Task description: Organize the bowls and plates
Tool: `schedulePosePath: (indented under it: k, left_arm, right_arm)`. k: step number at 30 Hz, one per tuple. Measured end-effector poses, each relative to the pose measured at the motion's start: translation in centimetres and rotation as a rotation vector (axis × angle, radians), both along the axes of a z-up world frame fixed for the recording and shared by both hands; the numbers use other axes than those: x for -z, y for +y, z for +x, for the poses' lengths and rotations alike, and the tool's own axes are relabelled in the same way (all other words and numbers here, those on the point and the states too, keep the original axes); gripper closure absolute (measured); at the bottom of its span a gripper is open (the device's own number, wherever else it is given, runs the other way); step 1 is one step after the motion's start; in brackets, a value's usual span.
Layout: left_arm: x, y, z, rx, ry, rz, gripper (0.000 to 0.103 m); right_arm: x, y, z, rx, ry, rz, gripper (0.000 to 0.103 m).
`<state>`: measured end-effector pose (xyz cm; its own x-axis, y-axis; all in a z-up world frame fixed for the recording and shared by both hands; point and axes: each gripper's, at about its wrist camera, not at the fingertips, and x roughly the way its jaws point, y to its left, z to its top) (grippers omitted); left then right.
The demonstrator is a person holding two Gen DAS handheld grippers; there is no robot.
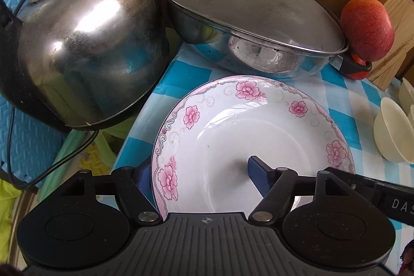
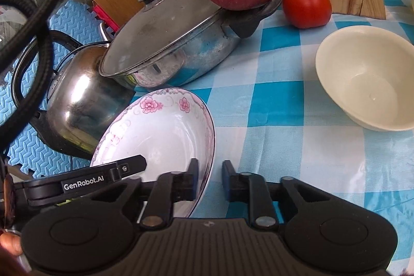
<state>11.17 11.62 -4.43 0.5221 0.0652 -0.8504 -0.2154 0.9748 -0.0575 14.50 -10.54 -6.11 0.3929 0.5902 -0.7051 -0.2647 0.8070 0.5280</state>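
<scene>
The checked tabletop (image 2: 271,120) is carrying a crowd of things, and the sorting is looking barely begun. The kettle (image 1: 85,43) and the lidded pot (image 1: 245,17) are taking up the back and are not part of the job.

In front of them the flowered plate (image 1: 258,126) is sitting alone, just beside the pot and not yet stacked on or with anything. It is appearing tilted in the right wrist view, though I cannot tell whether it is clear of the cloth.

The cream bowl (image 2: 367,84) is standing upright well apart from the plate, untouched. Further cream bowls are showing at the edge of the left wrist view, too cropped to tell whether they are nested.

The left gripper (image 1: 200,170) is straddling the plate's left rim with its fingers spread wide, not pressing. The right gripper (image 2: 209,170) is reaching over the opposite rim, and its fingers are, as I judge it, clenching on that rim.

What is remaining is nearly everything: placing this plate and gathering the bowls.
</scene>
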Motion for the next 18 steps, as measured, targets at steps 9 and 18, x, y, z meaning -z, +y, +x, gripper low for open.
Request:
schedulePosePath:
  k: [9, 18]
  left_arm:
    - [-0.1, -3.1, -0.9, 0.130, 0.007, -0.054, 0.025]
    - [-0.2, -2.2, -0.2, 0.074, -0.003, -0.078, 0.025]
  right_arm:
    - [-0.2, -3.9, -0.2, 0.083, -0.012, -0.065, 0.089]
    - [-0.2, -5.8, -0.1, 0.127, 0.004, 0.002, 0.078]
